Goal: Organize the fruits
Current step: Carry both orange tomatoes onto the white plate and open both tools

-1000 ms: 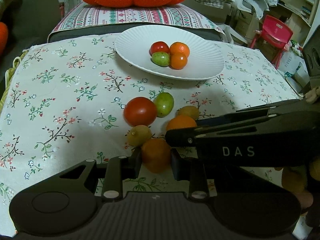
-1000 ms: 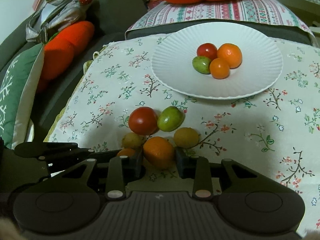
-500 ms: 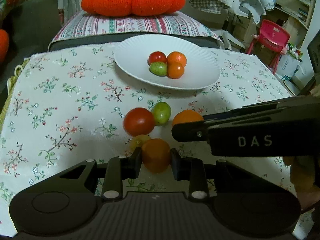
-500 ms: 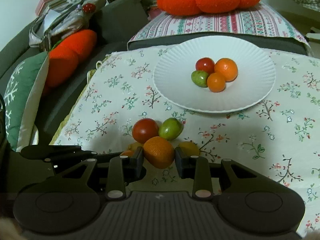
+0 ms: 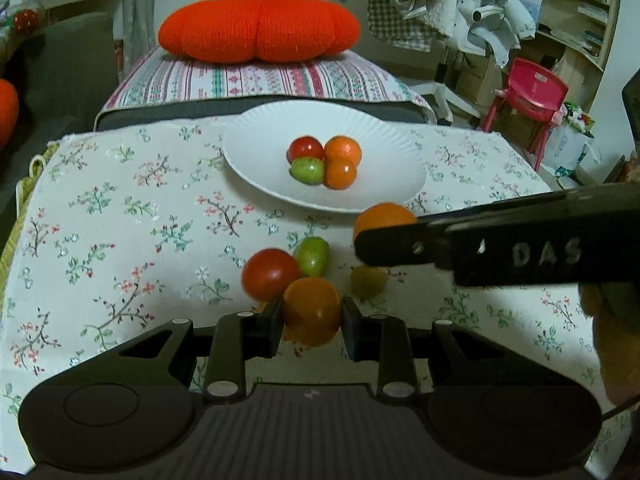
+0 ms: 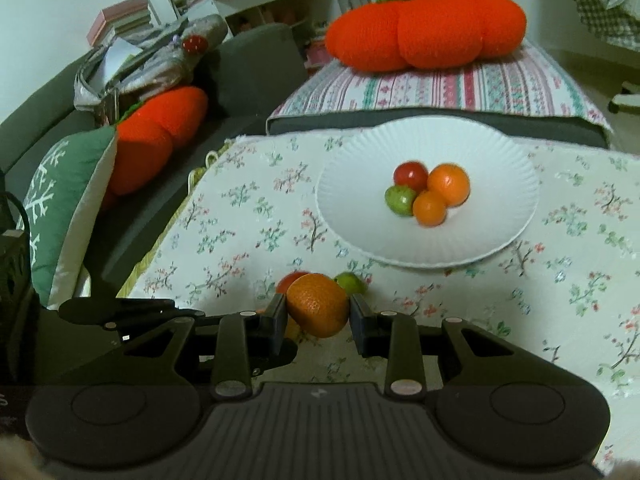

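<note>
Near the front edge of the plate (image 5: pixel 404 160), on a flowered cloth (image 5: pixel 120 208), loose fruit lies in a small cluster: a red tomato (image 5: pixel 270 274), a green fruit (image 5: pixel 313 256) touching it on the plate side, and a dull yellow fruit (image 5: pixel 368 280) a little apart, partly in shadow.

On the side of that cluster away from the plate, the left gripper (image 5: pixel 312 314) is closed around an orange (image 5: pixel 312 310), one finger pressed to each side of it. This orange sits just in front of the tomato in the left wrist view.

Closer to the plate, just short of its rim, the right gripper (image 6: pixel 318 312) is likewise clamped on a second orange (image 6: pixel 318 310), with both fingers against its skin. From the left wrist view this gripper reaches in from the side as a dark bar, and its orange (image 5: pixel 384 220) shows above the tip.

Four fruits sit touching one another in the middle of the plate: a small tomato (image 6: pixel 410 174), a green one (image 6: pixel 400 199), and two oranges (image 6: pixel 448 184).

Beyond the plate, a striped cushion (image 5: pixel 256 80) carries a knitted orange pumpkin pillow (image 5: pixel 258 32).
</note>
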Motion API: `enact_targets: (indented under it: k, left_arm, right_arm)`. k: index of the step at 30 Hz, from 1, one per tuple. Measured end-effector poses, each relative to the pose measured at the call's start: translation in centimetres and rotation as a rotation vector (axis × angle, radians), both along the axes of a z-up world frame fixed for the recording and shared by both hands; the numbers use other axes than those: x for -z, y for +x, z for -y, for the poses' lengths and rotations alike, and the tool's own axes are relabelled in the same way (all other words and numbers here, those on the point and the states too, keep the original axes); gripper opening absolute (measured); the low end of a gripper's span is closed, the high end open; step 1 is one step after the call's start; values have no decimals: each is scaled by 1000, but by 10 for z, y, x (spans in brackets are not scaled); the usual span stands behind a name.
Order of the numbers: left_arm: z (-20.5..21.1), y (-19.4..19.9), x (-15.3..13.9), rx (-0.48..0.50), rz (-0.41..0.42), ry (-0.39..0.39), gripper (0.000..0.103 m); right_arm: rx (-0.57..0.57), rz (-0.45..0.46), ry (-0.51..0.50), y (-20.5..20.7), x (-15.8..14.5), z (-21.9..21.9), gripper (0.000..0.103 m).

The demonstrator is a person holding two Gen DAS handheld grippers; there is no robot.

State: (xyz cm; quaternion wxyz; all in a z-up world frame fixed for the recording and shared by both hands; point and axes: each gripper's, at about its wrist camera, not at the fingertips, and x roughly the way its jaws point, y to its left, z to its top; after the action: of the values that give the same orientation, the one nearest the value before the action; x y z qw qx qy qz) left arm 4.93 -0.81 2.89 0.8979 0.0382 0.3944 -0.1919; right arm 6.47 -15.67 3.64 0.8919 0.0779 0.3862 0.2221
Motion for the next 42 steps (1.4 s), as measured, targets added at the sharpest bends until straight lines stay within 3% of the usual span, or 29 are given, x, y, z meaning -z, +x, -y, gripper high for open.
enact_targets:
  k: [16,34,42]
  left_arm:
    - [-6,10,-20,-22,84,-72,7]
    - [19,48,-11,34,169,-68,7]
    - [44,63,7,100,198,4,7]
  right_arm:
    - [122,64,57,10,-17,44,30]
    - [221,52,-17,41,3,58,30]
    - [208,69,-55,52,18,50,30]
